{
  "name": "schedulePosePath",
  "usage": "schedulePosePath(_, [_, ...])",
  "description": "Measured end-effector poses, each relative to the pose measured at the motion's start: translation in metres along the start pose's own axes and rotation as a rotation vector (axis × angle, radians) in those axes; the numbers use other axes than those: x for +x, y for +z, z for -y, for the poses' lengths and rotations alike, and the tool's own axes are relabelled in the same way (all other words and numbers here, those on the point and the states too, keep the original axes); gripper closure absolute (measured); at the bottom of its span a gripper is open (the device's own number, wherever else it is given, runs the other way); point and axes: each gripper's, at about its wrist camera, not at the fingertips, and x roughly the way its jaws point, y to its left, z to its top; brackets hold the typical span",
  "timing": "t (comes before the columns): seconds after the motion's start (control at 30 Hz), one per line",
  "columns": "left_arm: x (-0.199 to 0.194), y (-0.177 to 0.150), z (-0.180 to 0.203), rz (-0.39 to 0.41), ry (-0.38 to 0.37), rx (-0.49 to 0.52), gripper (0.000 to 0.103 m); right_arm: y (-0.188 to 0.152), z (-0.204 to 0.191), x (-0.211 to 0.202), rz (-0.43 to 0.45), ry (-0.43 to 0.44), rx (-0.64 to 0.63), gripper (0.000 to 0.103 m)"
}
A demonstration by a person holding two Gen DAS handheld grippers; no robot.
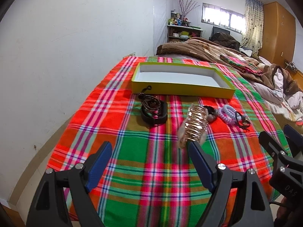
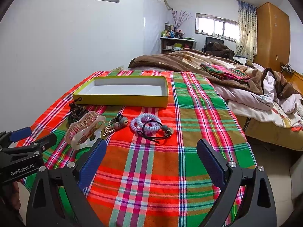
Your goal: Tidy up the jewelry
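A shallow yellow box (image 1: 181, 89) (image 2: 121, 99) with a white inside lies open on the plaid cloth. In front of it lie a dark bead strand on a black band (image 1: 153, 111) (image 2: 75, 111), a clear and gold hair claw (image 1: 193, 125) (image 2: 85, 130), a lilac coil hair tie (image 1: 227, 113) (image 2: 144, 123), a black elastic (image 2: 157, 132) and small charms (image 2: 121, 123). My left gripper (image 1: 149, 147) is open, just short of the claw. My right gripper (image 2: 151, 145) is open, just short of the coil tie and elastic.
The plaid cloth (image 1: 151, 170) (image 2: 151, 179) covers the near end of a bed. Brown blankets and rumpled bedding (image 2: 246, 87) lie beyond and to the right. A white wall (image 1: 66, 56) runs along the left. A wooden wardrobe (image 2: 272, 37) stands at the far right.
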Motion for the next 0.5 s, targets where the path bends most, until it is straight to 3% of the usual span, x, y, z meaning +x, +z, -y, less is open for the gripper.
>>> schedulePosePath(0.5, [0.008, 0.002, -0.021, -0.026, -0.028, -0.028, 0.018, 0.005, -0.012, 0.010, -0.018, 0.008, -0.019, 0.007])
